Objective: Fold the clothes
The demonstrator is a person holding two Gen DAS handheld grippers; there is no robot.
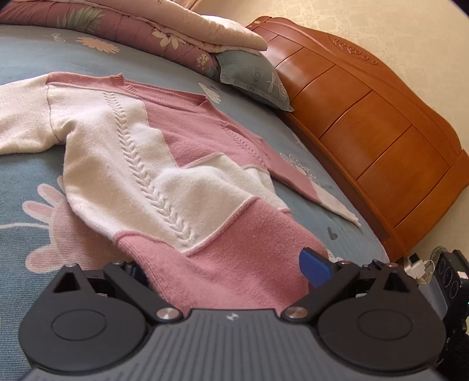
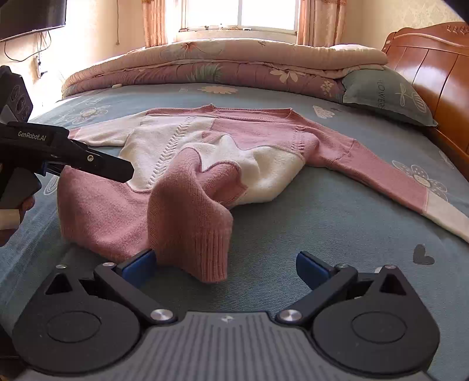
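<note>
pink-and-cream knit sweater (image 2: pixel 222 152) lies on the blue floral bed sheet (image 2: pixel 307 222), front up, neckline away from both grippers, hem nearest them. right gripper (image 2: pixel 225 266) sits low over the sheet, fingers spread wide; a bunched-up flap of the pink ribbed hem stands between them, touching the inner face of its left blue pad (image 2: pixel 139 263), while the right blue pad is apart from the cloth with bare sheet under it. it is not pinching anything.

left gripper (image 1: pixel 225 271) is at the hem's other corner. in its own view pink knit fills the gap between its fingers; the right blue pad (image 1: pixel 315 269) shows against the cloth, the left pad is mostly hidden under it. fingers look wide apart, and i cannot tell if the fabric is gripped or just draped there. in the right wrist view the left gripper (image 2: pixel 129 173) comes in from the left, its black finger over the pink hem panel, with a hand (image 2: pixel 14 214) on the handle.

beyond the fingers: one sleeve (image 2: pixel 395 181) stretched out right toward the wooden headboard (image 2: pixel 433 67), the cream sleeve out left. past the neckline, a folded floral quilt (image 2: pixel 222 67) lies across the far side of the bed, with a grey-green pillow (image 2: pixel 387 93) tucked under its right end. window (image 2: pixel 240 14) with curtains behind. no containers seen.
</note>
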